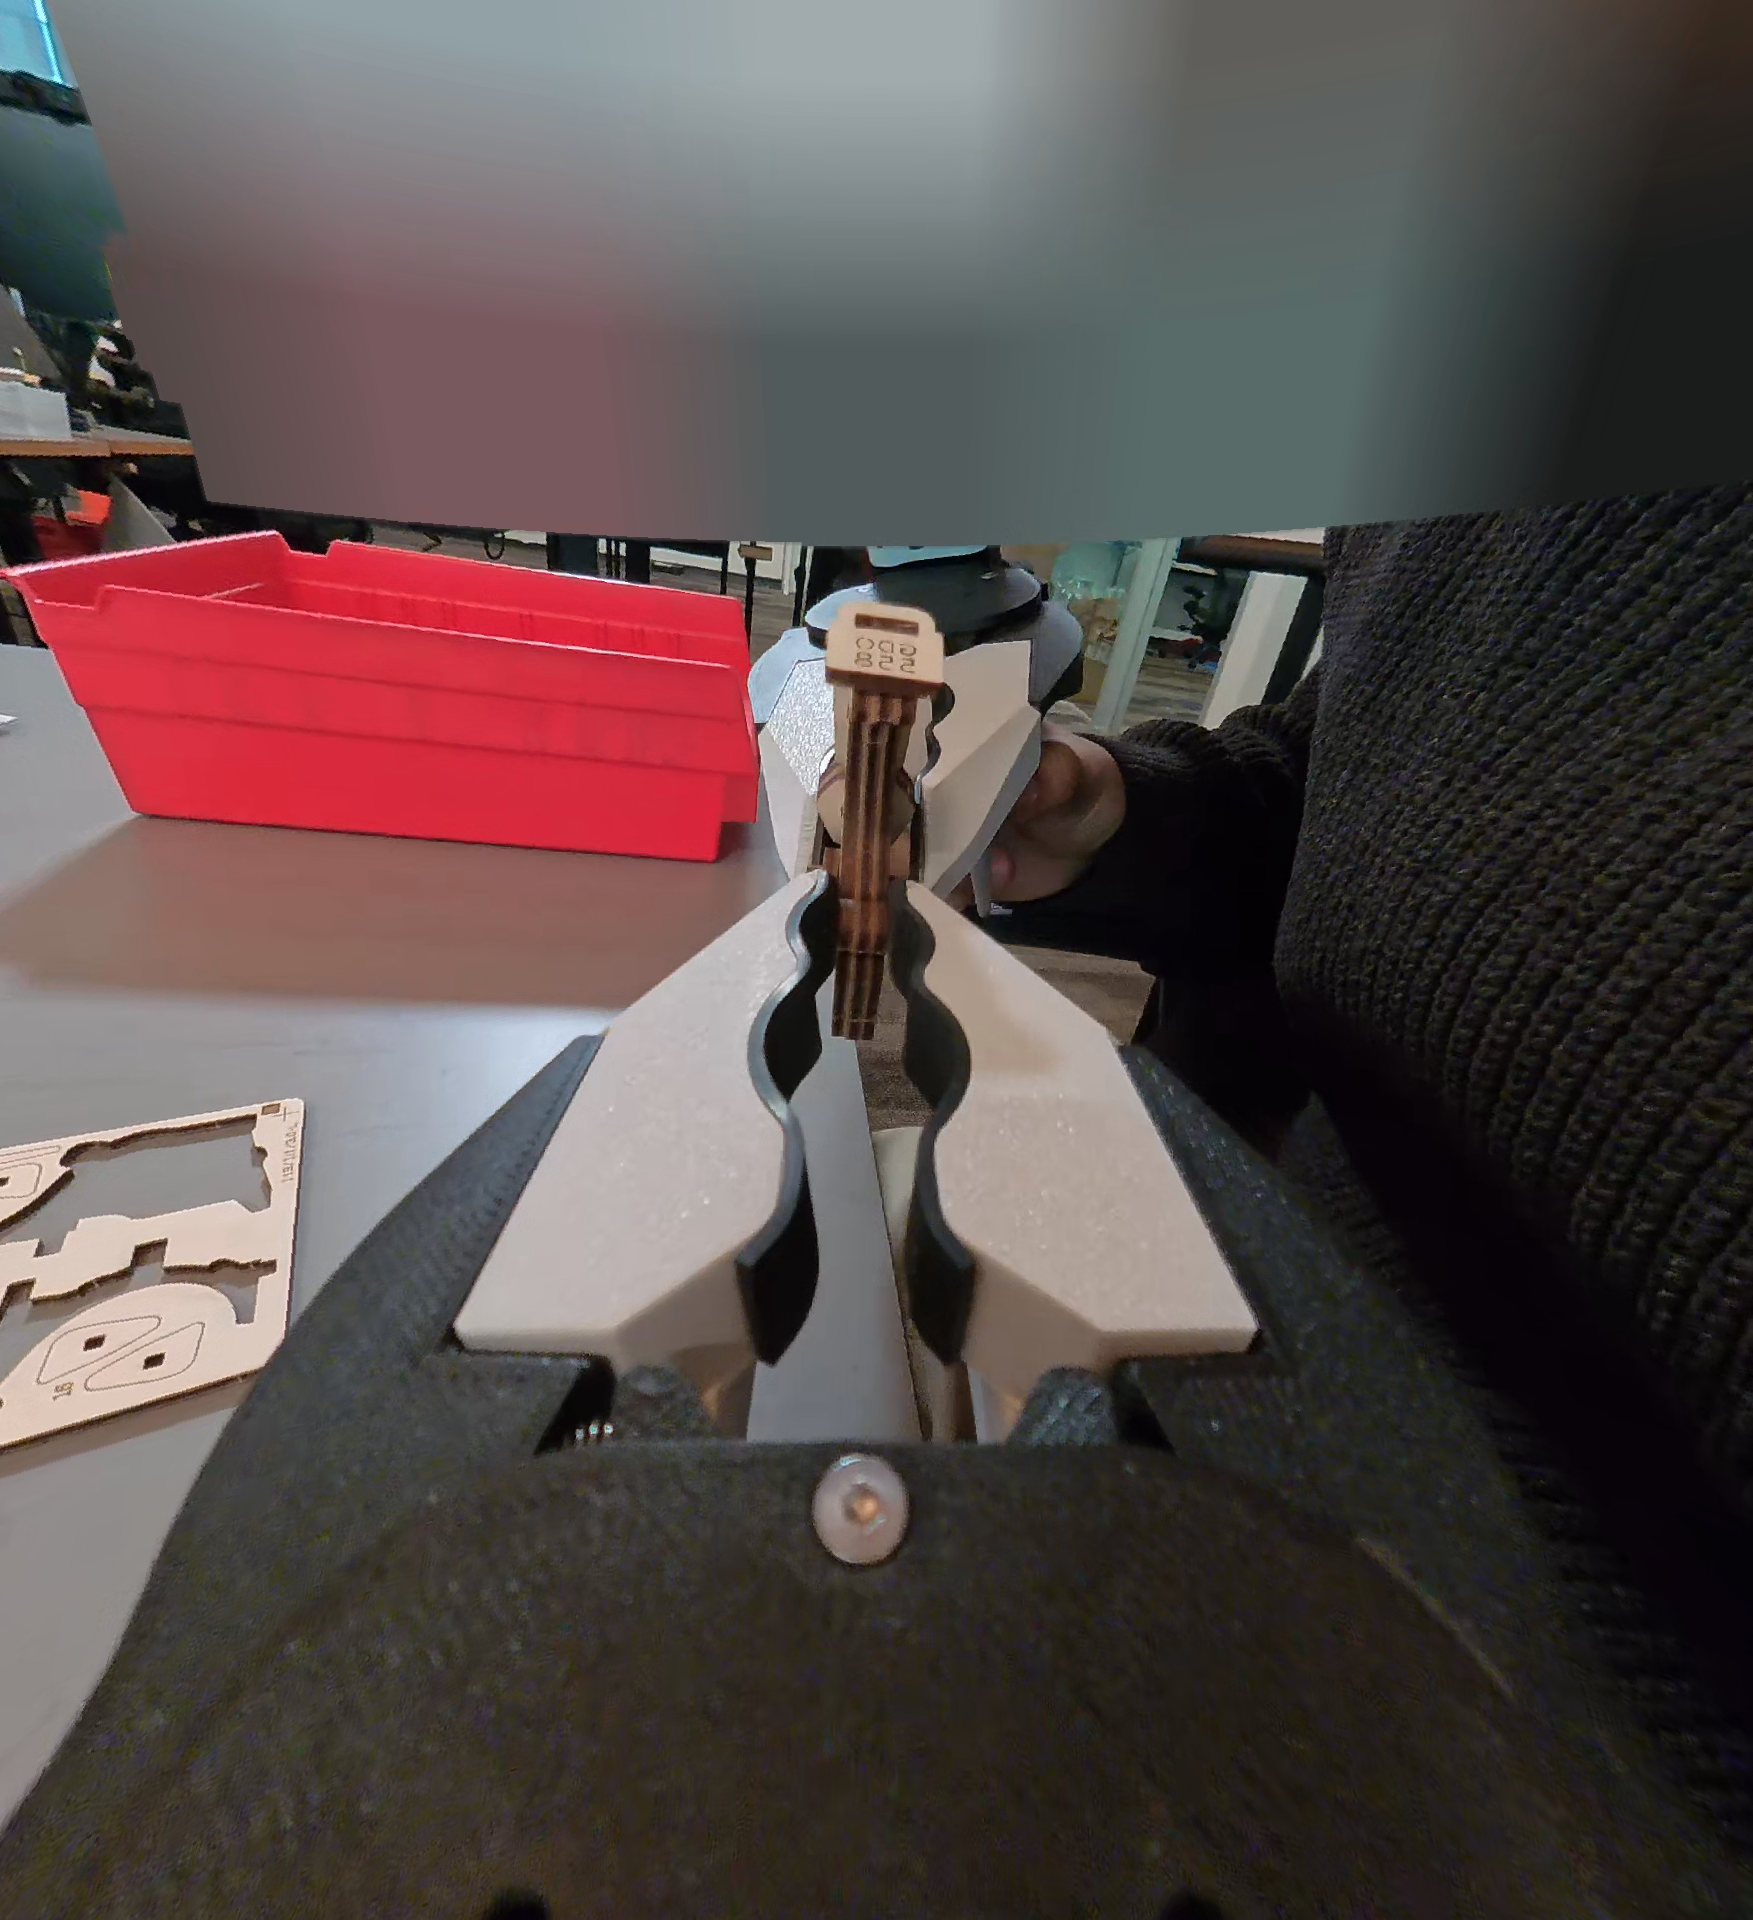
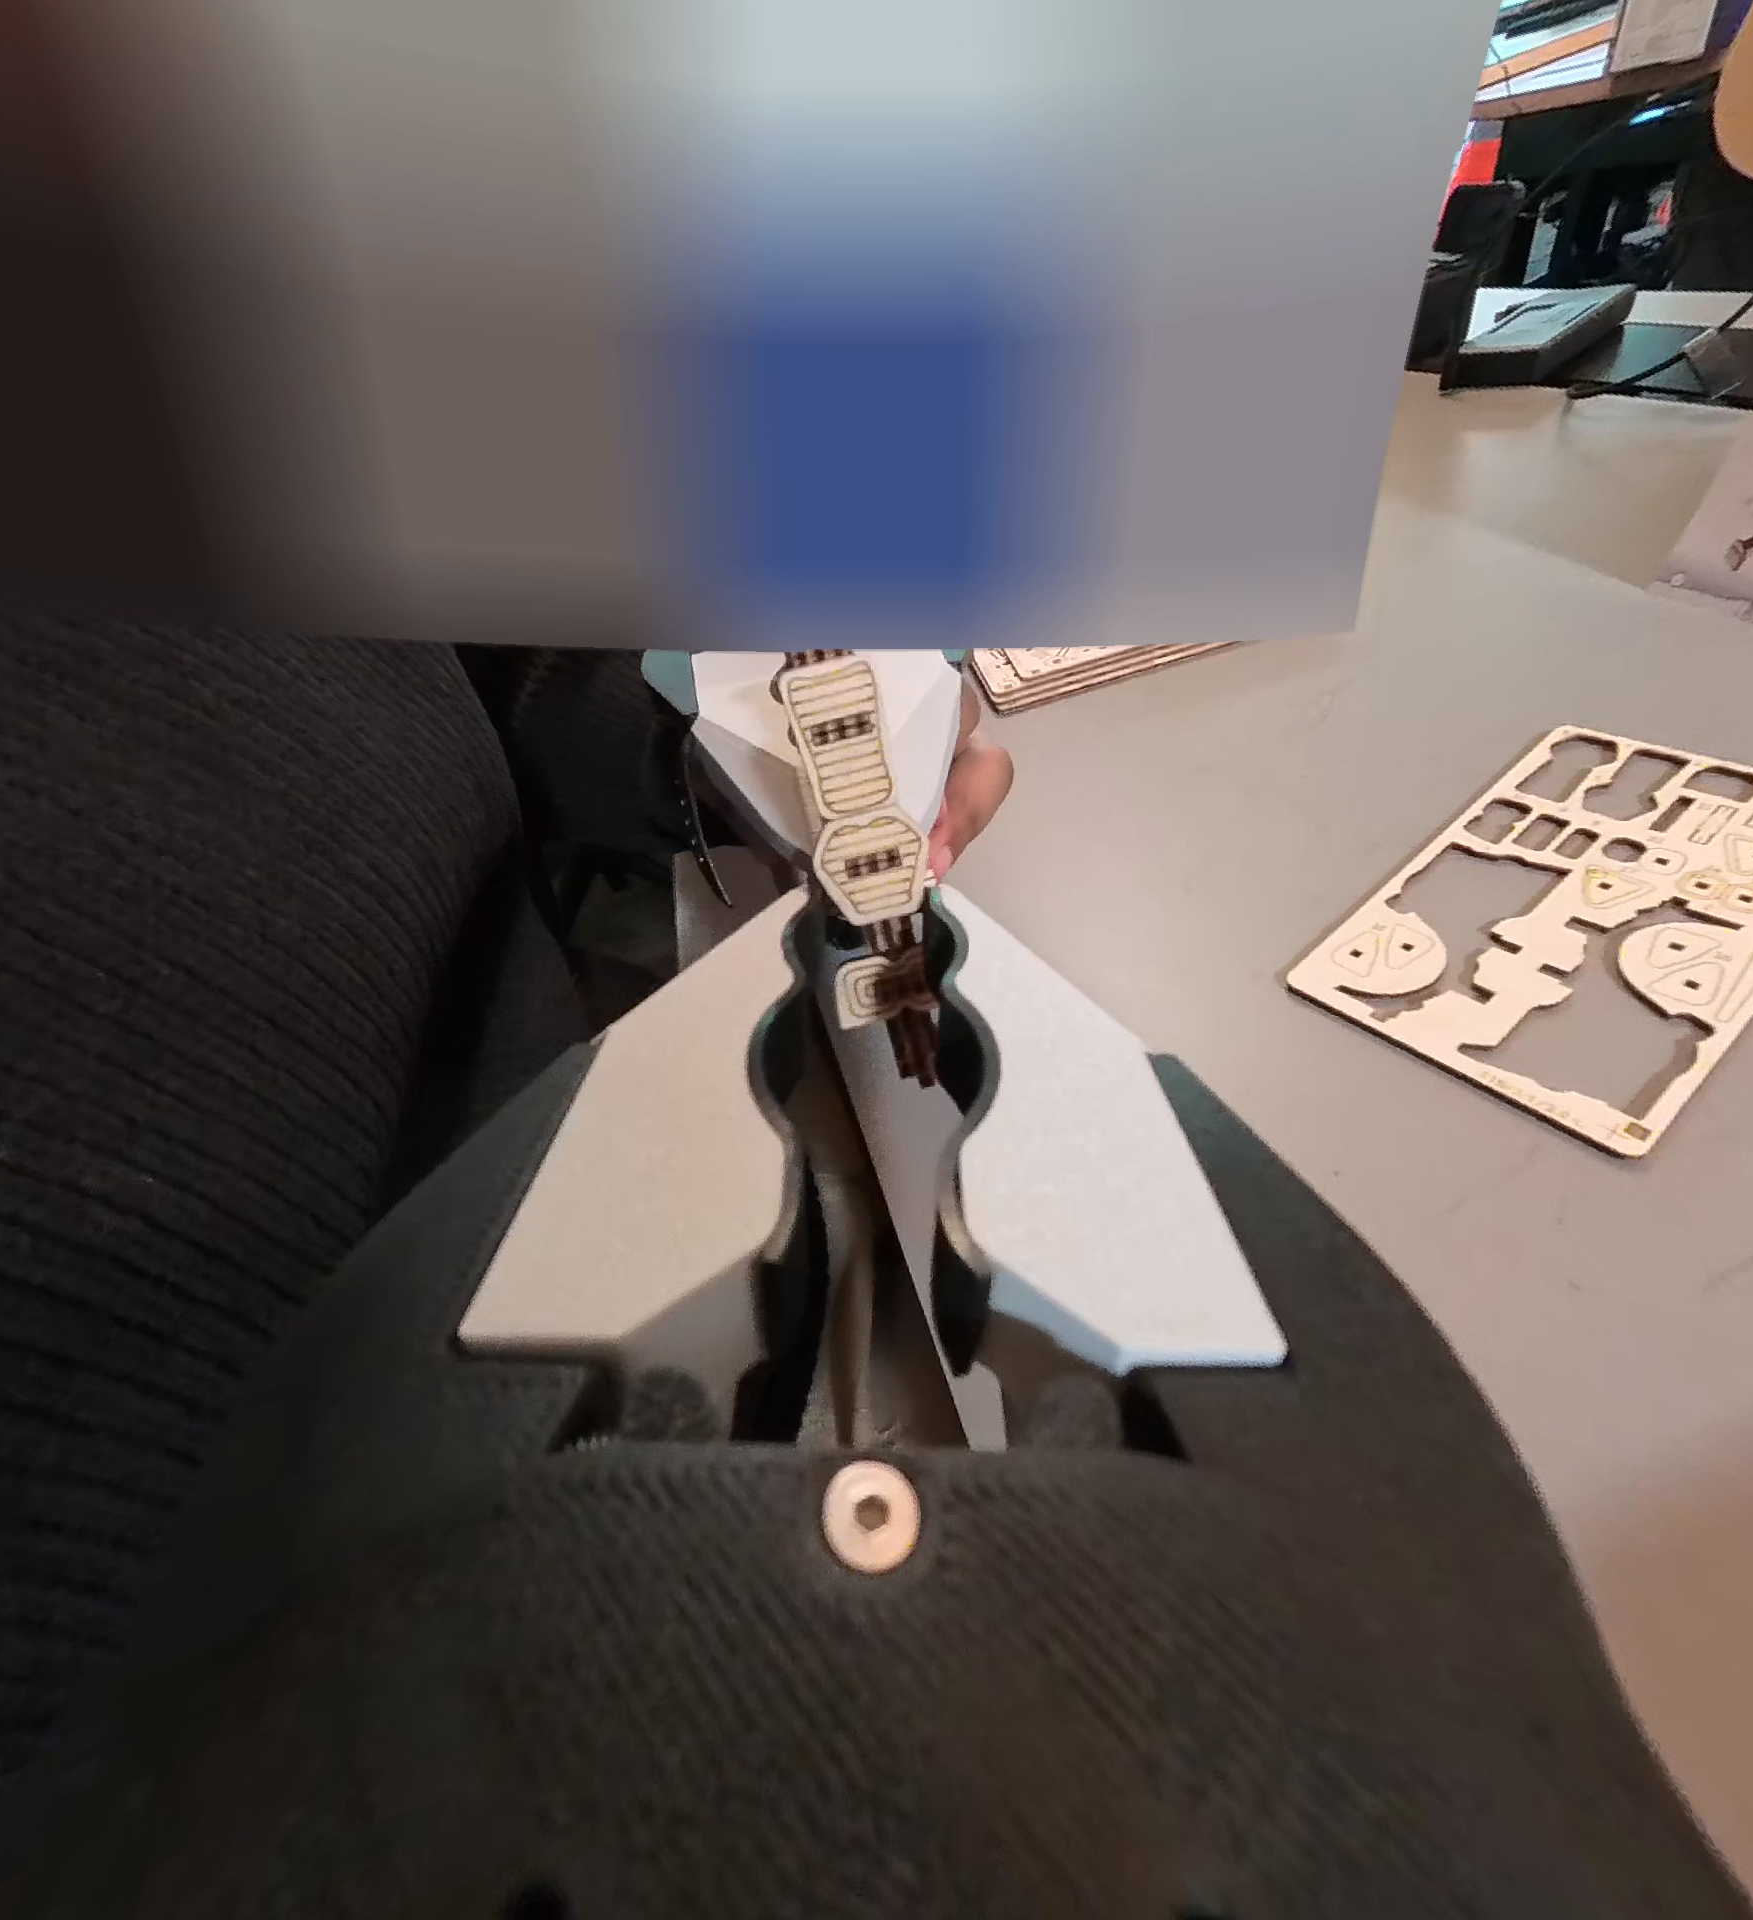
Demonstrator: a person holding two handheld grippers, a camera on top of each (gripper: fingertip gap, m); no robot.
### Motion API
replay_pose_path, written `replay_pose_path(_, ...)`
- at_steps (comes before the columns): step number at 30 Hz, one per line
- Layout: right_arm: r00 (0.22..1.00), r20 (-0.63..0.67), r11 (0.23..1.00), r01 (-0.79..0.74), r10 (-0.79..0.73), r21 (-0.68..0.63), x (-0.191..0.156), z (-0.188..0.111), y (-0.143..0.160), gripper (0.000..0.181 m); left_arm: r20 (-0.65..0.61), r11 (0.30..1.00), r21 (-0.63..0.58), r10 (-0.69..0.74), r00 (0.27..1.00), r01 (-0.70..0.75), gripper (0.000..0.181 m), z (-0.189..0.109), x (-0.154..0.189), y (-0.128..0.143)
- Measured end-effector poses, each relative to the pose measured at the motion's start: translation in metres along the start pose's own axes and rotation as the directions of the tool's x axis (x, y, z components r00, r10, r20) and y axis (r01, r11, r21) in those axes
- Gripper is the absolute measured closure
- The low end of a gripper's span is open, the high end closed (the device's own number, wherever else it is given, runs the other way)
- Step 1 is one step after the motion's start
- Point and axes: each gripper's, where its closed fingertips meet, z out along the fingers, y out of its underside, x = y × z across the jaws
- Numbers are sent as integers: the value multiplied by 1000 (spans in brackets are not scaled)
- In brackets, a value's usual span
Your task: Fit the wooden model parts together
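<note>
Gripping from opposite ends, the left gripper (image 1: pixel 864 914) and right gripper (image 2: pixel 867 935) pinch 1 wooden model (image 1: pixel 872 810), nearly closed, steadying it off the table (image 1: pixel 228 935) for fitting.

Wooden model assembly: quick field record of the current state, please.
held item: wooden model assembly, stacked layers, in the air
left gripper: shut on its lower part
right gripper: shut on the same assembly
table: parts sheet with empty cutouts, lying flat
red bin: on the table, contents not visible
</note>
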Motion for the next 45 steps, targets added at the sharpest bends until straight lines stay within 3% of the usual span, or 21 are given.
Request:
replay_pose_path(15, 984, -3, 984, 176, -176, -17, -12, -2, -1, 165, -36, 995, 21, 100, 994, -100, 174, 0, 14, -4)
replay_pose_path(40, 981, -21, 979, 194, -195, -63, -12, -2, 1, 165, -32, 997, -2, 80, 996, -80, 174, 1, 16, -3)
replay_pose_path(43, 980, -15, 978, 196, -197, -65, -14, -2, 1, 165, 14, 995, -2, 104, 995, -104, 158, 1, 10, -5)
replay_pose_path(45, 981, -14, 979, 194, -195, -68, -13, -1, 2, 165, 4, 995, -3, 95, 995, -95, 159, 1, 11, -4)
